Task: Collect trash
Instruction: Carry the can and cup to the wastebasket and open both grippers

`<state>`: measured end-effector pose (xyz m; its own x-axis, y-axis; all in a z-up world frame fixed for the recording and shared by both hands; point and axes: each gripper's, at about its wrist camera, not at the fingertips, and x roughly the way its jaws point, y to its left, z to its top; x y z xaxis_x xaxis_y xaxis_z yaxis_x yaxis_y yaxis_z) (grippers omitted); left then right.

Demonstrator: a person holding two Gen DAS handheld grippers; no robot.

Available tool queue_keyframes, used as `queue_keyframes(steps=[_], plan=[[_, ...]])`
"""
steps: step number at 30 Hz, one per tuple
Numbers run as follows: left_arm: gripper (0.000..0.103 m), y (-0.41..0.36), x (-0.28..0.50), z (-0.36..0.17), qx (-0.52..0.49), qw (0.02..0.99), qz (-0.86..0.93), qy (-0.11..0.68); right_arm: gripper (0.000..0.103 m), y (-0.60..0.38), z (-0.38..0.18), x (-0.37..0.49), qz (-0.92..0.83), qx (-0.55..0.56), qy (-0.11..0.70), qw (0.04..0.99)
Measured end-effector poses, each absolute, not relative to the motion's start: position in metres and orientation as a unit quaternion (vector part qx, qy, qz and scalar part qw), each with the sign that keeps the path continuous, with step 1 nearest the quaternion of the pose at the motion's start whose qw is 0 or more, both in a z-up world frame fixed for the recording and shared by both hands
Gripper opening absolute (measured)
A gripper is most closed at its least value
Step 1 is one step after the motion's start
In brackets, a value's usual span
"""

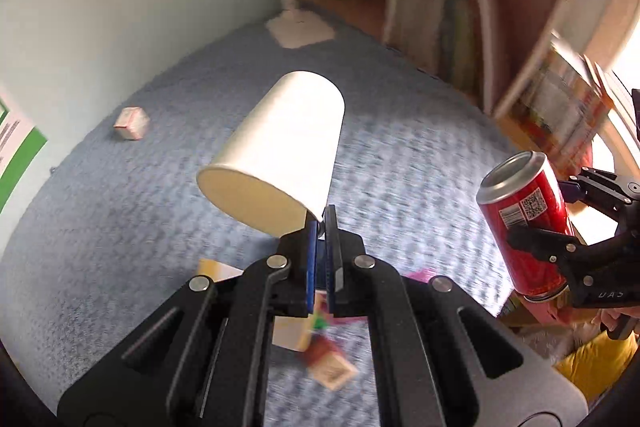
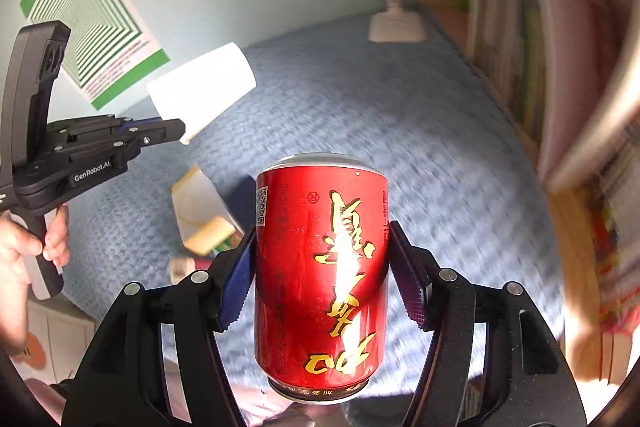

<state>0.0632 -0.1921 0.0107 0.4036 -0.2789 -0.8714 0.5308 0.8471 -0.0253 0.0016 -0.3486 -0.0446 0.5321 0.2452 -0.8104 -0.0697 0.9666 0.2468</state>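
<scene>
Left wrist view. The left gripper [image 1: 322, 223] is closed, its blue pads pinching the rim of a white paper cup [image 1: 280, 151]. The cup hangs in the air just beyond the fingertips, tilted, mouth facing down and to the near left, base pointing far. Below lies a blue carpet [image 1: 160, 187]. A small pink box [image 1: 131, 123] sits on it at far left, well apart from the cup. Blurred paper scraps [image 1: 320, 355] lie on the carpet under the gripper. At right, the right gripper [image 1: 576, 223] clamps a red can [image 1: 524, 223], held off the floor, top tilted toward the left. A bookshelf [image 1: 460, 27] stands at far right.

Right wrist view. The right gripper [image 2: 322, 267] grips the red can [image 2: 320, 275] across its body, between both pads; the can stands upright, silver top away. At left, the left gripper [image 2: 176, 131] holds the white paper cup [image 2: 204, 87] by its rim, above the carpet [image 2: 420, 147]. A hand [image 2: 24, 251] grasps its handle. A green striped poster [image 2: 92, 23] hangs on the far wall.
</scene>
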Motion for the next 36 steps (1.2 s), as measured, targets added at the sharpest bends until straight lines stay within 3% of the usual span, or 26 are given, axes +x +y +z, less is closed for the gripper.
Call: queue_keyframes(steps=[10, 18, 27, 36], plan=[[0.002, -0.303, -0.056, -0.009, 0.197, 0.770, -0.357, 0.491, 0.064, -0.414, -0.072, -0.143, -0.013, 0.161, 0.481, 0.862], [0.002, -0.341, -0.139, -0.034, 0.246, 0.724, -0.407, 0.499, 0.064, -0.444, -0.111, -0.254, -0.073, 0.225, 0.489, 0.840], [0.002, -0.367, -0.221, -0.100, 0.316, 0.647, -0.444, 0.532, 0.064, -0.451, -0.177, -0.336, -0.120, 0.297, 0.509, 0.799], [0.002, -0.368, -0.263, -0.183, 0.366, 0.584, -0.449, 0.569, 0.064, -0.445, -0.256, -0.362, -0.148, 0.358, 0.527, 0.756]])
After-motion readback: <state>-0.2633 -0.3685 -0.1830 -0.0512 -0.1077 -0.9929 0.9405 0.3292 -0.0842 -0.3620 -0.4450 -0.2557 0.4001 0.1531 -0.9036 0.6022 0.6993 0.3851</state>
